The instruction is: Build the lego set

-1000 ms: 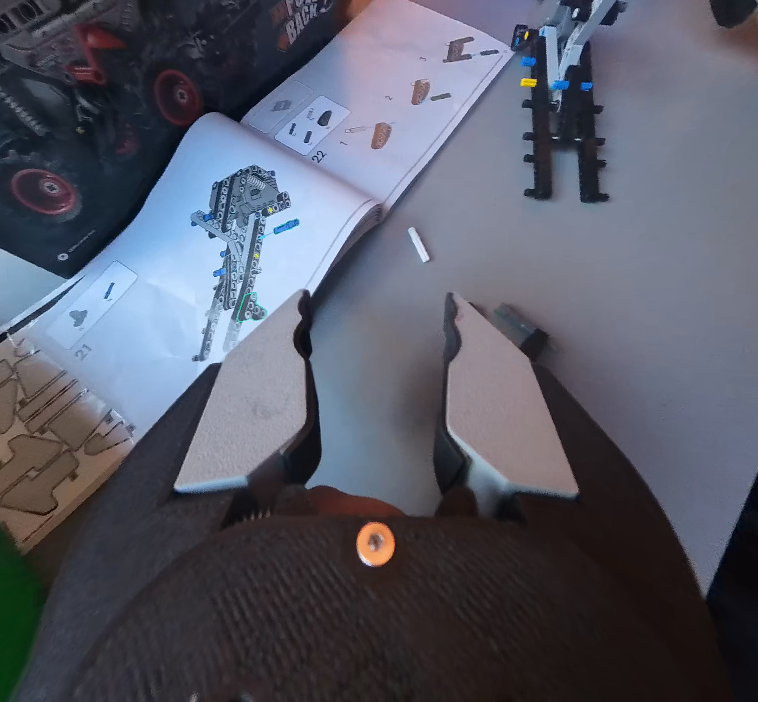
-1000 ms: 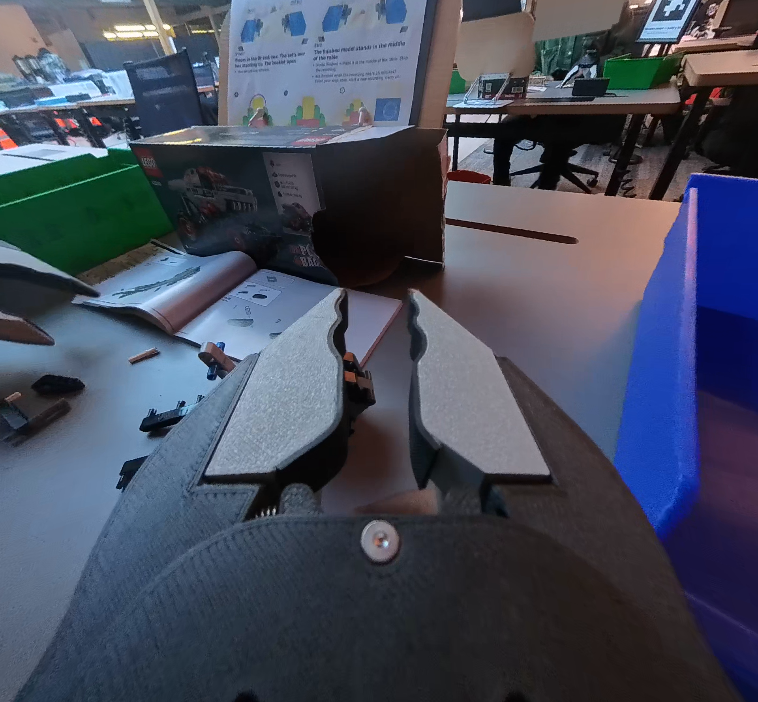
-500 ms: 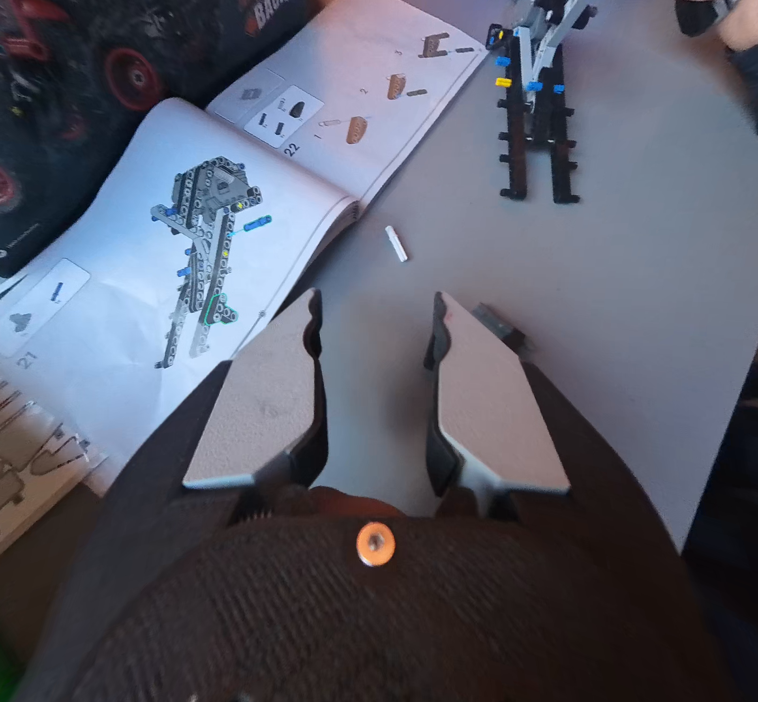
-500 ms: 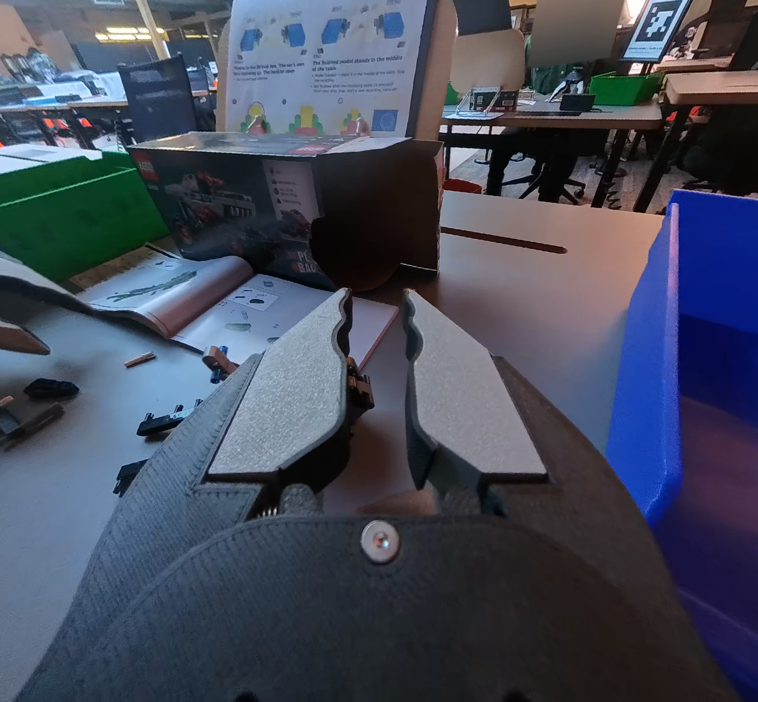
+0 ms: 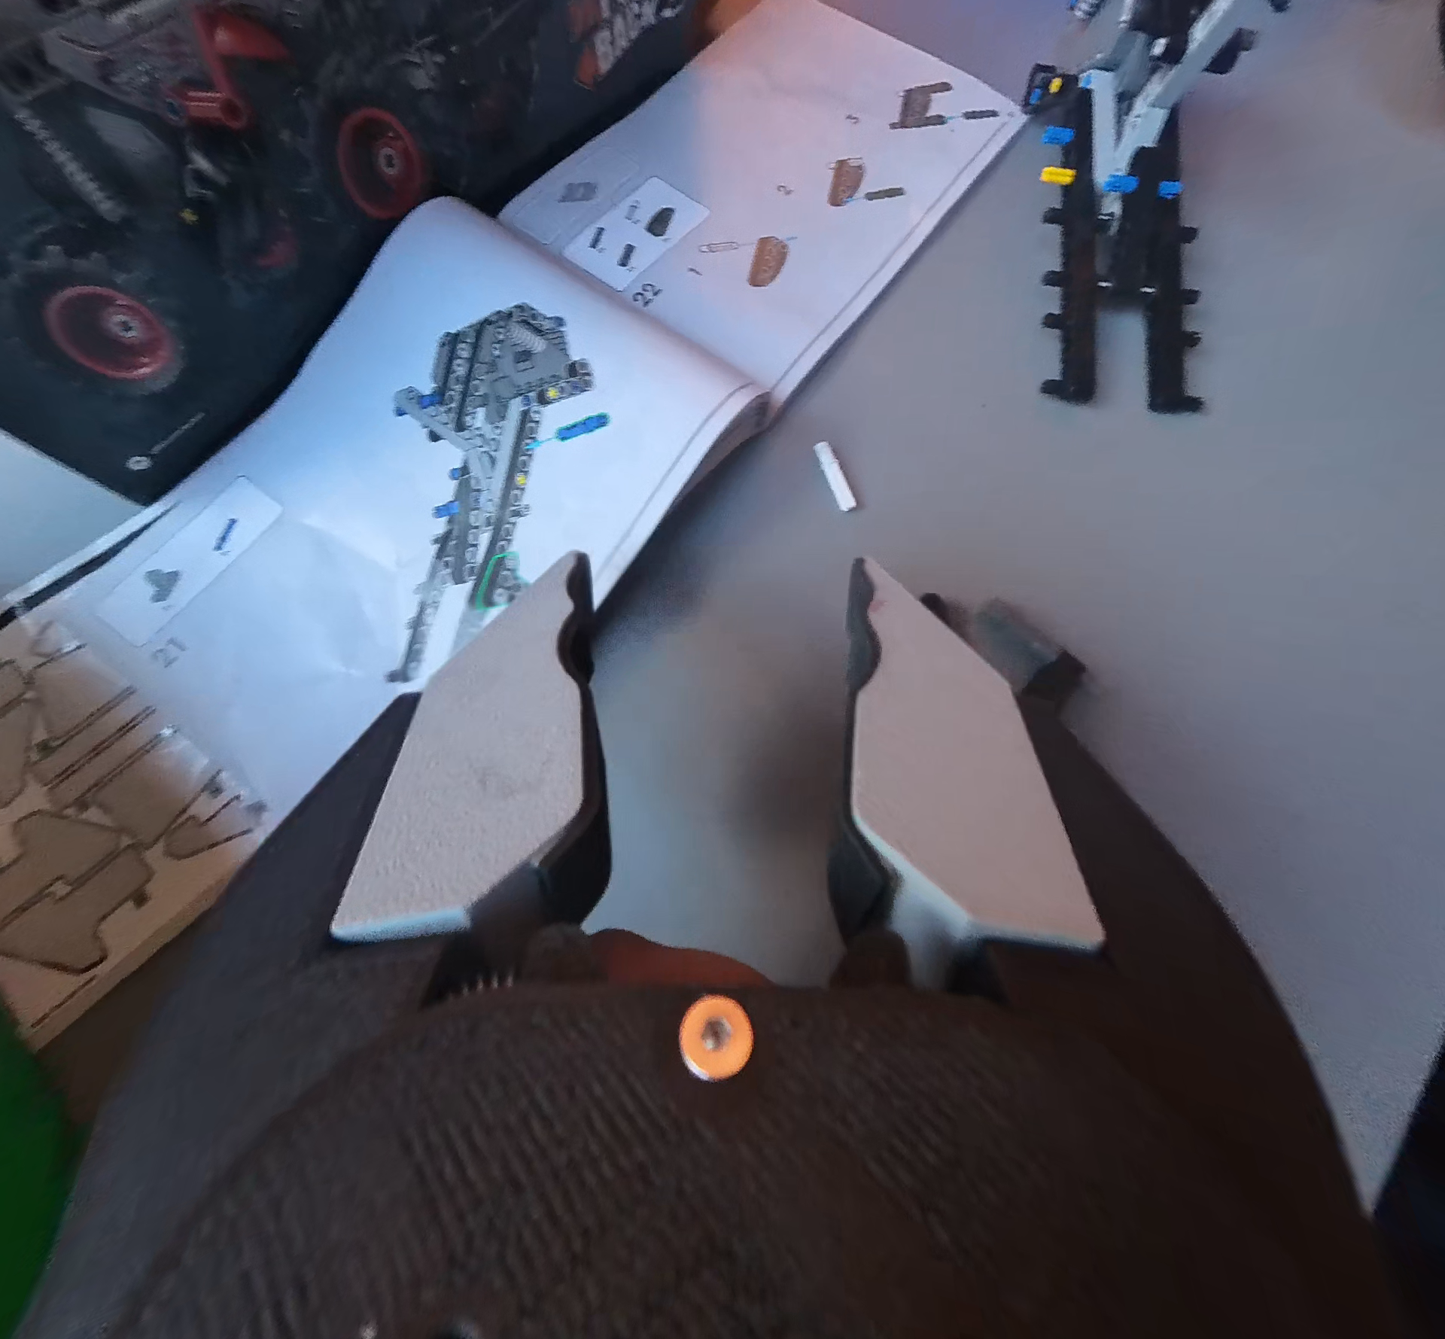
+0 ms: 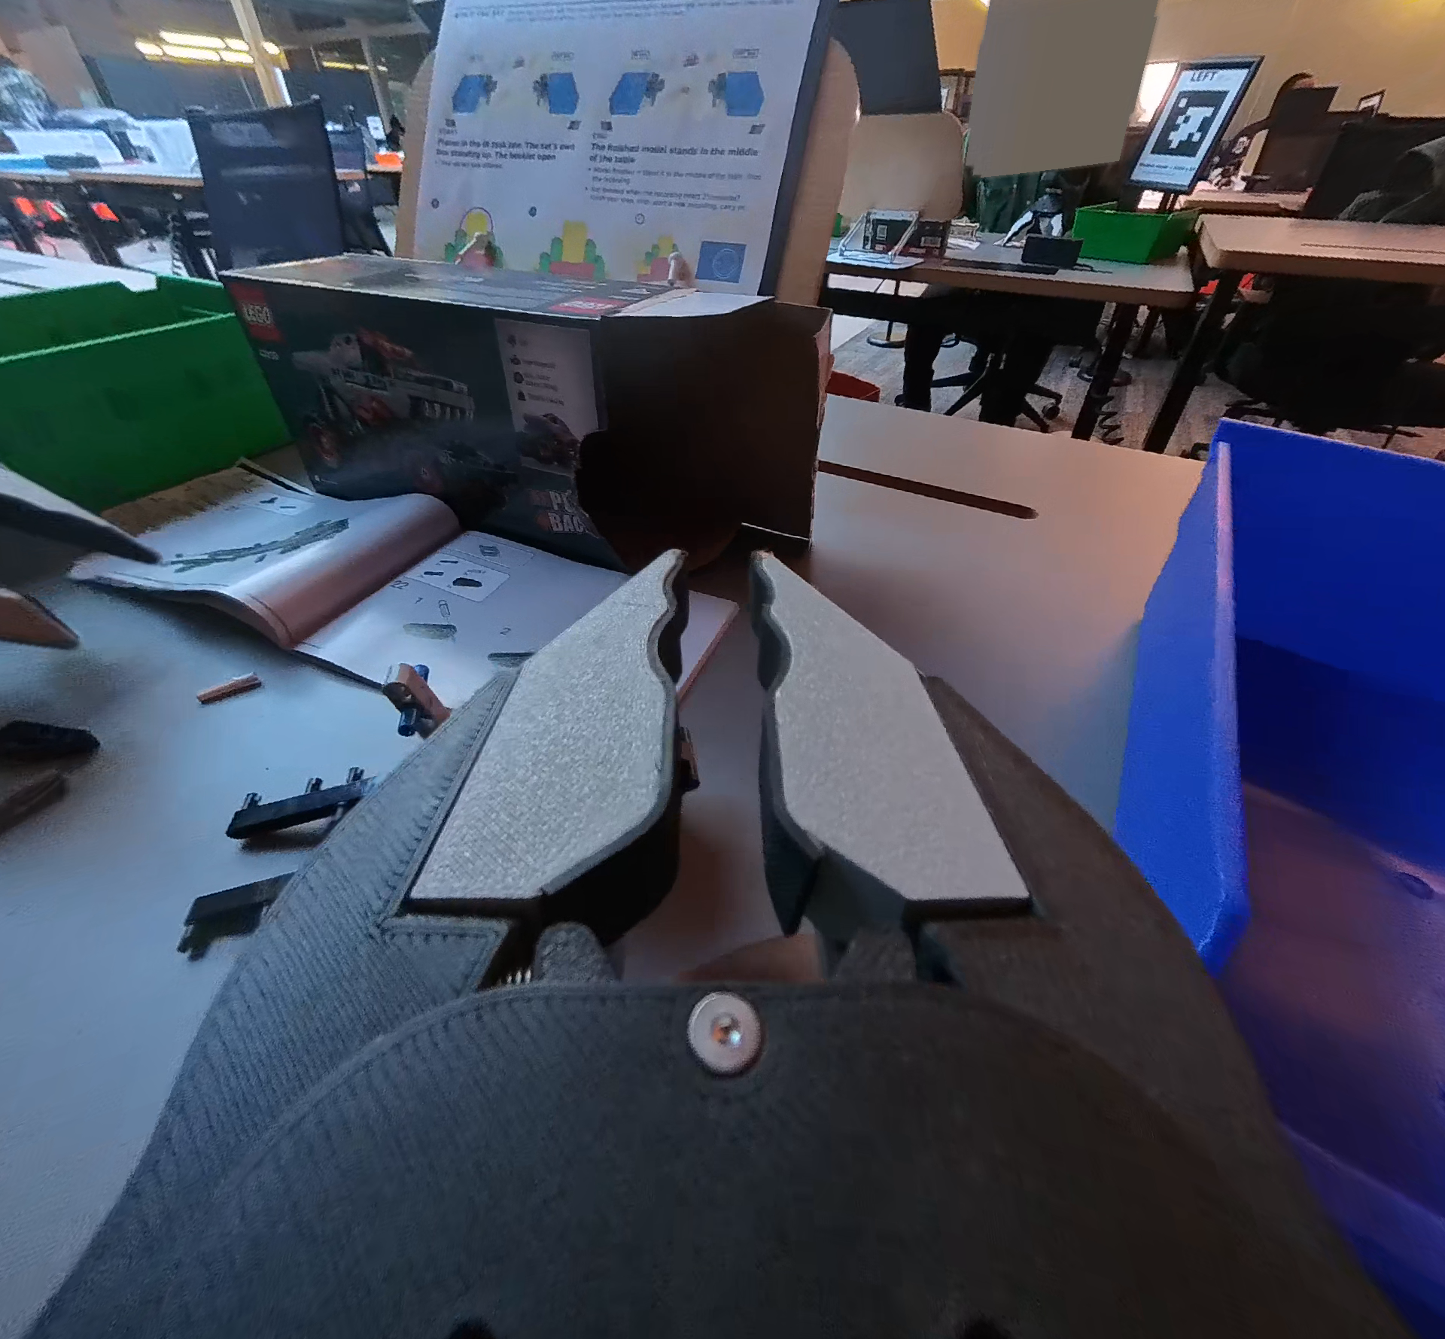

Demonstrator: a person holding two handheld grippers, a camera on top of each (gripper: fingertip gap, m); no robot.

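We're hovering the left gripper [image 5: 715, 582], jaws wide and empty, over the table; the small white axle [image 5: 834, 476] is lying just ahead, pointing roughly away from us.

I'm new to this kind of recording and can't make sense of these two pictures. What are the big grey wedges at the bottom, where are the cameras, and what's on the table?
There is no robot here: a person holds a two-fingered grabbing tool in each hand, and a camera on each tool looks forward along its fingers. The grey wedges are those fingers.

The left wrist view looks down on the table. The left gripper has its jaws wide apart and holds nothing. Ahead lie an open instruction booklet, the set's dark box, a small white pin, and a part-built model of black and grey beams with blue pins.

The right wrist view looks across the table from low down. The right gripper has its jaws slightly apart, and nothing shows between them. A blue bin stands to its right, and loose black pieces lie to its left.
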